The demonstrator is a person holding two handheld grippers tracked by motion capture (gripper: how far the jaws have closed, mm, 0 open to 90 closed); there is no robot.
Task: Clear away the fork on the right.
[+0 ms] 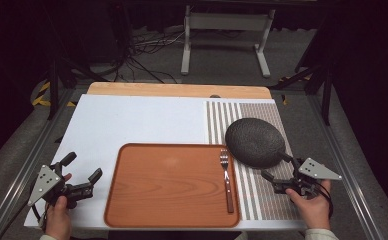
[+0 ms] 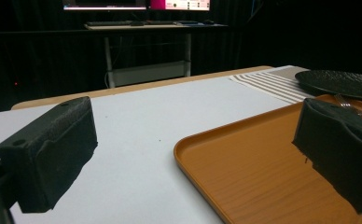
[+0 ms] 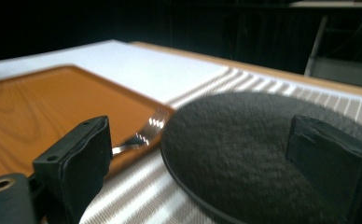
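- The landmark is the rectangular orange-brown wooden tray (image 1: 172, 185), which lies at the near middle of the white table cover (image 1: 132, 120)
- A metal fork with a wooden handle (image 1: 226, 180) lies inside the tray, along its right edge, with the tines pointing to the far side
- A round dark textured plate (image 1: 254, 141) rests on the striped brown and white placemat (image 1: 262, 195), just to the right of the tray at its far right corner; the plate rim is just beside the fork tines
- The right gripper (image 1: 278, 166) is to the right of the tray, at the near edge of the plate. Its jaws stand wide apart and hold nothing; in the right gripper view (image 3: 202, 158) the plate rim lies between them, but I cannot tell if a jaw touches it
- The left gripper (image 1: 83, 167) is to the left of the tray, over the white cover. It is wide open and empty; in the left gripper view (image 2: 193, 163) the near left corner of the tray shows between the jaws
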